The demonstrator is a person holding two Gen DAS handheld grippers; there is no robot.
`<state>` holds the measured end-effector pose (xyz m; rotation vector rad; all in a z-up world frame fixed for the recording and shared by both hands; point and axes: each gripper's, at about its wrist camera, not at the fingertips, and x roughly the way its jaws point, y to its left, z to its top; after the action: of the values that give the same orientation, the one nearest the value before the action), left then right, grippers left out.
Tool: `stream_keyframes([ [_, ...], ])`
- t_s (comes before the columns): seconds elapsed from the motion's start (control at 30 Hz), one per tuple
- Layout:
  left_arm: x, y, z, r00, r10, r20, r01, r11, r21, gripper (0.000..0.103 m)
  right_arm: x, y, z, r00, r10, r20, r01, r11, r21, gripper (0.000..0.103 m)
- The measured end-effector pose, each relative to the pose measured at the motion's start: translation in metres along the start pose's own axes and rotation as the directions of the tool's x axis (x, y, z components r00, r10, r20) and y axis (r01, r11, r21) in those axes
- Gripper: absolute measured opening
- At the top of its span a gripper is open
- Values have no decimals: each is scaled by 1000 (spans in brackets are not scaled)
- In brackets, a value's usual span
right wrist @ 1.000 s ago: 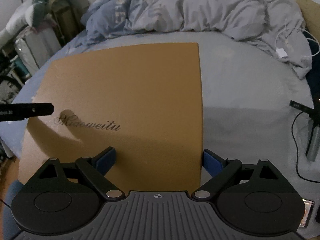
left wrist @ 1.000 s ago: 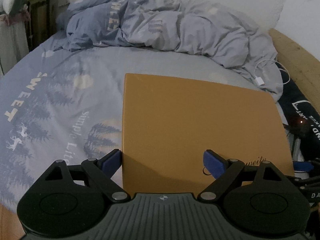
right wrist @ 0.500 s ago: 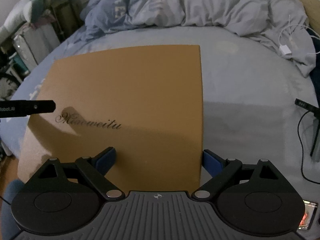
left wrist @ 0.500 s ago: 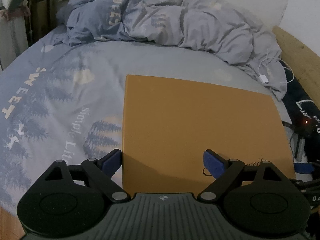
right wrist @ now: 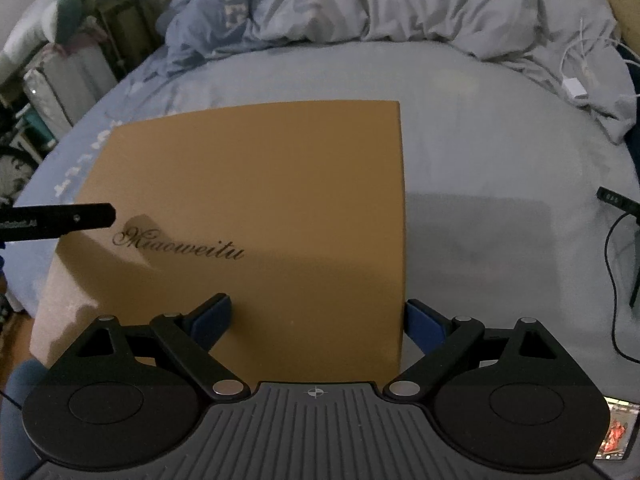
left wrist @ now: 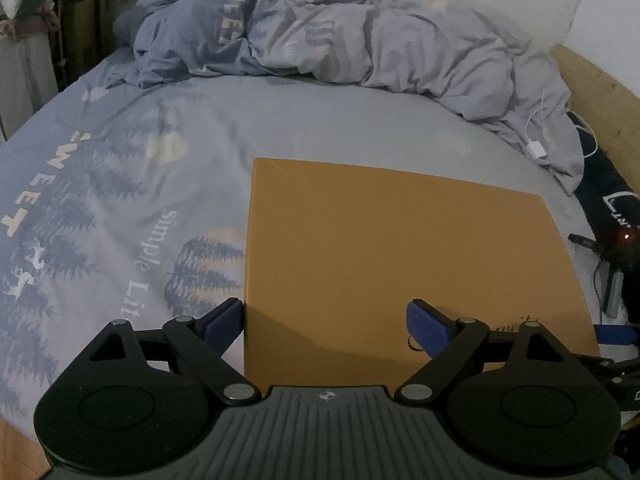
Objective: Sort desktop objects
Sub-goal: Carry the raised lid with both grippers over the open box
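Observation:
A large flat brown board (left wrist: 400,252) printed "Miaoweitu" lies over the bed; it also shows in the right wrist view (right wrist: 256,208). My left gripper (left wrist: 326,320) is open at the board's near left corner, its left finger outside the left edge, its right finger over the board. My right gripper (right wrist: 318,320) is open at the near right corner, its right finger outside the right edge. The left gripper's black body (right wrist: 56,220) pokes in at the left of the right wrist view. Whether either gripper touches the board I cannot tell.
A blue-grey printed bedsheet (left wrist: 120,184) covers the bed, with a crumpled duvet (left wrist: 340,28) at the far end. A white charger and cable (right wrist: 574,88) lie at the right. Black cables and a stand (right wrist: 624,240) sit at the right edge. A wooden bed frame (left wrist: 600,92) runs along the right.
Both views have drawn back and risen slightly, so the board appears a little lower and farther. Both grippers stay open at the same corners.

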<state>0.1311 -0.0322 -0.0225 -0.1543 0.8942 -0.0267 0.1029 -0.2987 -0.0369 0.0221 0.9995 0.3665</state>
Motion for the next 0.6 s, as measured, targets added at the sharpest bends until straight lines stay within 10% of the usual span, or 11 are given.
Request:
stream_keyframes([
  [0.6, 34, 10, -7, 999, -25, -39, 25, 1000, -4, 100, 28, 1, 3, 1000, 8, -21, -8, 1000, -24, 102],
])
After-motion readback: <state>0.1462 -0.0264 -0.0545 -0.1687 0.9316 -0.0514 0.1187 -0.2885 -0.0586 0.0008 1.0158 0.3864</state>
